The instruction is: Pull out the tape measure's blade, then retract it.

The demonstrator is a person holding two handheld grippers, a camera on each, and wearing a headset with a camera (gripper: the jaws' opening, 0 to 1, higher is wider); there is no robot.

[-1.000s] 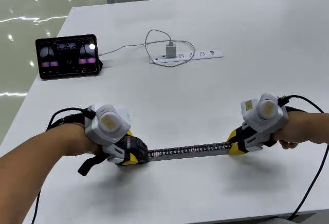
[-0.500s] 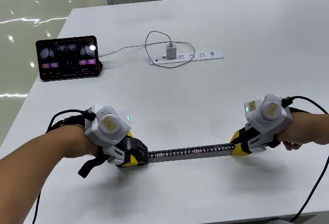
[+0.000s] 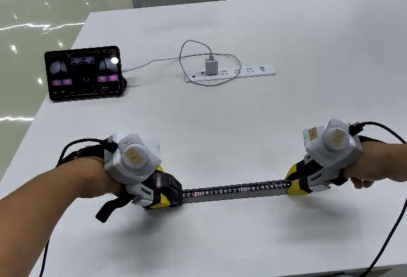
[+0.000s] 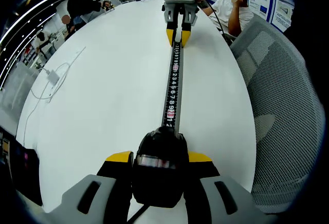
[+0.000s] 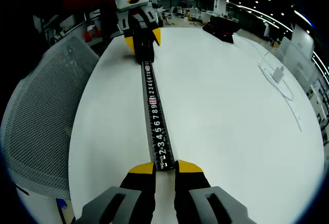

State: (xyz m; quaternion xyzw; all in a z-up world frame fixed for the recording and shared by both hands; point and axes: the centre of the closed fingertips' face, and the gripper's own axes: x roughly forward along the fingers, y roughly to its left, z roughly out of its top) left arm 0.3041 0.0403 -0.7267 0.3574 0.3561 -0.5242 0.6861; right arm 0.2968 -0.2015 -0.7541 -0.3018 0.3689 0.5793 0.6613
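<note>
With the left gripper (image 4: 159, 157) clamped on the tape measure (image 3: 168, 187) and the right gripper (image 5: 164, 168) pinching its blade (image 3: 235, 190), a slip risks whip-back.

The table (image 3: 254, 118) has a smooth white top with a soft, low sheen. The tape measure case (image 4: 159, 178) looks like black matt plastic or rubber, with a shiny strip across its top. Its blade (image 3: 235, 190) is a thin dark strip, seemingly coated metal, slightly glossy, printed with pale numerals. The left gripper (image 4: 159, 157) and right gripper (image 5: 164, 167) have pale grey moulded plastic bodies with a satin finish and black jaws tipped in yellow. A chair back (image 4: 277, 95) is grey open mesh cloth. The floor (image 3: 38, 10) is highly glossy.
</note>
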